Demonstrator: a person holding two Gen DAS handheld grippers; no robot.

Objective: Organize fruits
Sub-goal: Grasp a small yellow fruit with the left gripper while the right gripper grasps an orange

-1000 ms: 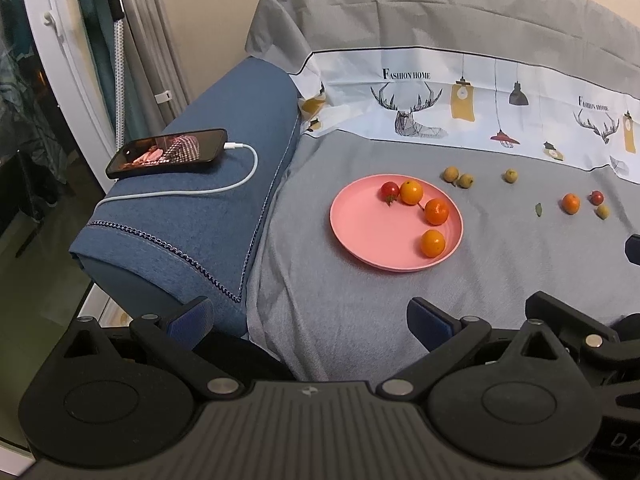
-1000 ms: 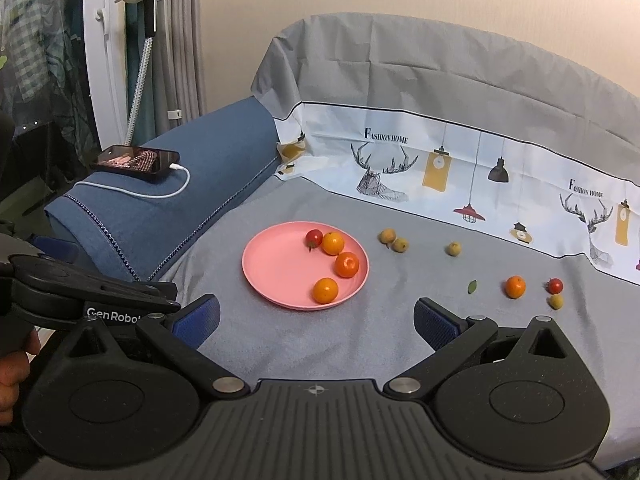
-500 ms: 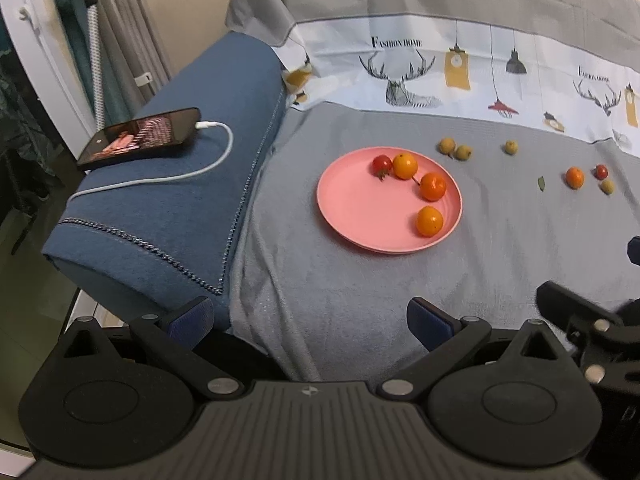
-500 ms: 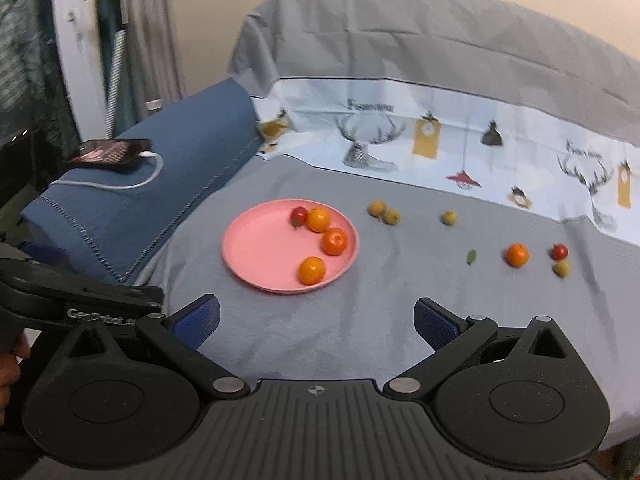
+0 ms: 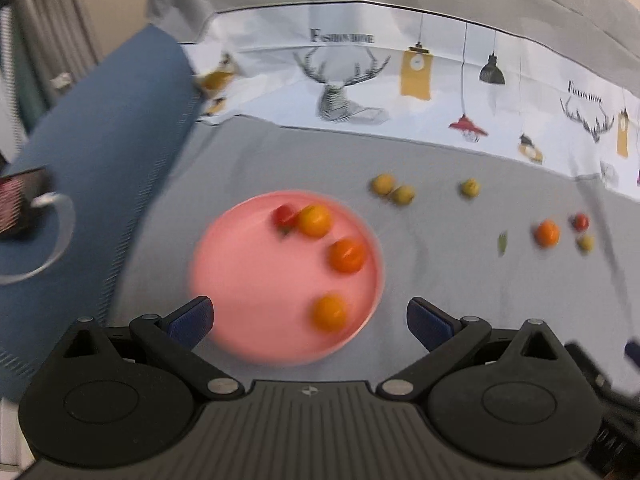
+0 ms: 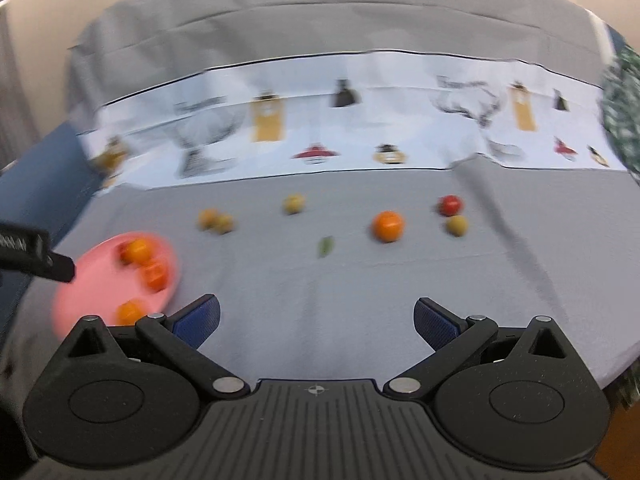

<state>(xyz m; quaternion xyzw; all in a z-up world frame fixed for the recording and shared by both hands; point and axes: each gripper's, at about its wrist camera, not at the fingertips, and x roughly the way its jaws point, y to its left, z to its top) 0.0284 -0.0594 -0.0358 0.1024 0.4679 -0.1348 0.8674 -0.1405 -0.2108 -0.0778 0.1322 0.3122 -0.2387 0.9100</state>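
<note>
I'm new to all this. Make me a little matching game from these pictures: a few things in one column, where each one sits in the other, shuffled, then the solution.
Things:
1. pink plate
2. small red tomato
3. green leaf
4. phone

Places:
A. on the blue cushion
B. on the grey cloth, holding four fruits
C. alone on the cloth, beside the loose orange fruit
D. just behind a yellowish fruit

Pairs: 1-B, 2-D, 3-C, 4-A

A grey sheet (image 6: 320, 280) carries a pink plate (image 5: 248, 280), loose small fruits (image 6: 387, 225) and a leaf (image 6: 326, 246).
</note>
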